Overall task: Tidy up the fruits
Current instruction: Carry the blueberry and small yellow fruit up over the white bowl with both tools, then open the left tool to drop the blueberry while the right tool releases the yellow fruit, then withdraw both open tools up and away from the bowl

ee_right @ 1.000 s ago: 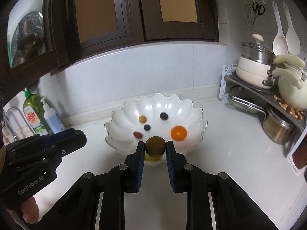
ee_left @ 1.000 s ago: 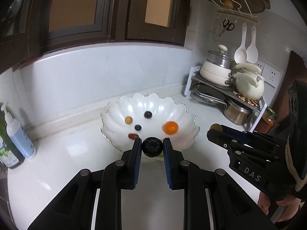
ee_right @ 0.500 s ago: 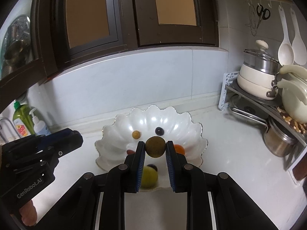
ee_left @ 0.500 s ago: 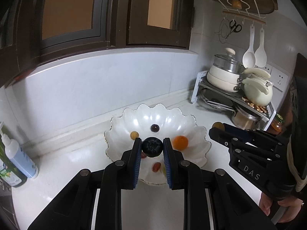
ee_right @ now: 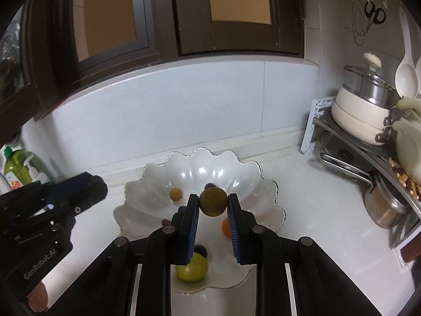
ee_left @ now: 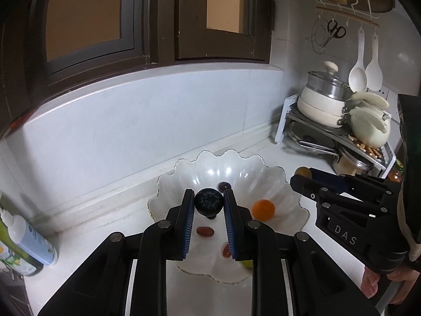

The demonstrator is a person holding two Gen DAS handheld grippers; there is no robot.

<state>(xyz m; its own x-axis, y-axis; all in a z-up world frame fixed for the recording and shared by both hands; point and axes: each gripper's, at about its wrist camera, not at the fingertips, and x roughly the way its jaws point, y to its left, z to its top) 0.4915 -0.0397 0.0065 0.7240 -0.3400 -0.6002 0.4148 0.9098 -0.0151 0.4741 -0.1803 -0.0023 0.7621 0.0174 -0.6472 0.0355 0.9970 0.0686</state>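
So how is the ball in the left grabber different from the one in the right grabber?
The blueberry in the left gripper is dark blue-black with a puckered star crown; the brownish-green fruit in the right gripper is speckled and smooth. The brownish-green fruit also looks slightly bigger. Both are round, pinched between blue pads above the white scalloped bowl.

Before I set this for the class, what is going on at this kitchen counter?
A person is sorting small fruits with two tools. The left hand-held gripper is shut on a dark blueberry, and the right hand-held gripper is shut on a brownish-green round fruit. Both hang above the white scalloped bowl, which already holds an orange fruit, a yellow-green fruit and a few small dark and reddish ones. Neither held fruit is released yet.
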